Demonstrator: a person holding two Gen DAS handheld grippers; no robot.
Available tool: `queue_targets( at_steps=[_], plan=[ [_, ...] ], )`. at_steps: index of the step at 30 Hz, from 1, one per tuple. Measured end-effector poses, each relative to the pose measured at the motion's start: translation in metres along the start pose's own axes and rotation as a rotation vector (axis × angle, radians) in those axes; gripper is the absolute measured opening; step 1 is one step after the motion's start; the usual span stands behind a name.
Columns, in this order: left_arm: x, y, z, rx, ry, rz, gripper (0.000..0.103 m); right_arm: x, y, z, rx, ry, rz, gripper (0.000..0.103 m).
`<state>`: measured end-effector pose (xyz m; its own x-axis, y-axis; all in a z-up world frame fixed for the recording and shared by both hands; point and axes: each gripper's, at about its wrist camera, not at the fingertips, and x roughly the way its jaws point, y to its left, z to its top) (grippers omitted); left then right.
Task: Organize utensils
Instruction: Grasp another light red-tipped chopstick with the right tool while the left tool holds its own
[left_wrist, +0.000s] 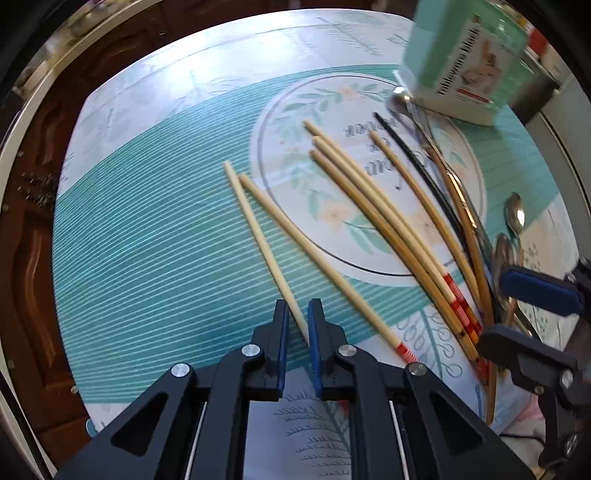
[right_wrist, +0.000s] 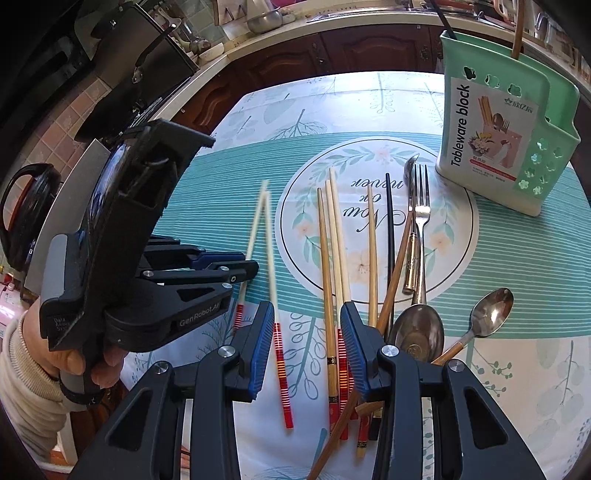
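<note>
My left gripper (left_wrist: 298, 332) points down at the table, shut on the red-banded end of a pale chopstick (left_wrist: 255, 229). Its twin (left_wrist: 314, 258) lies just to the right on the cloth. In the right wrist view the left gripper (right_wrist: 247, 266) sits at the left with the held chopstick (right_wrist: 255, 221) running away from it. My right gripper (right_wrist: 308, 347) hangs open above a fan of brown chopsticks (right_wrist: 325, 251), nothing pressed between its pads. A black chopstick (right_wrist: 389, 229), a fork (right_wrist: 421, 206) and two spoons (right_wrist: 417, 332) (right_wrist: 487, 314) lie to the right. A green tableware holder (right_wrist: 495, 147) stands at the back right.
A teal and white patterned cloth (right_wrist: 535, 258) covers the table. Dark wooden cabinets (right_wrist: 332, 48) and a counter with a metal bowl (right_wrist: 264, 18) run behind it. A black handled pot (right_wrist: 22, 214) is at the far left. A hand in a cream sleeve (right_wrist: 22, 354) holds the left gripper.
</note>
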<state>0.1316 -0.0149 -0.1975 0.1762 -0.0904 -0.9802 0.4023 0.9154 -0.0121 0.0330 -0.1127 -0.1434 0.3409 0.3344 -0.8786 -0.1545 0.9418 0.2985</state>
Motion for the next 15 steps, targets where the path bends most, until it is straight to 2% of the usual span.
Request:
queue_targets(
  at_steps=[6, 15],
  plan=[
    [-0.002, -0.007, -0.004, 0.1, 0.026, -0.06, 0.006, 0.009, 0.0, 0.002, -0.01, 0.052, 0.027, 0.039],
    [0.002, -0.012, -0.01, 0.117, 0.073, -0.024, 0.006, 0.035, -0.001, 0.027, -0.001, 0.166, 0.086, 0.025]
  ],
)
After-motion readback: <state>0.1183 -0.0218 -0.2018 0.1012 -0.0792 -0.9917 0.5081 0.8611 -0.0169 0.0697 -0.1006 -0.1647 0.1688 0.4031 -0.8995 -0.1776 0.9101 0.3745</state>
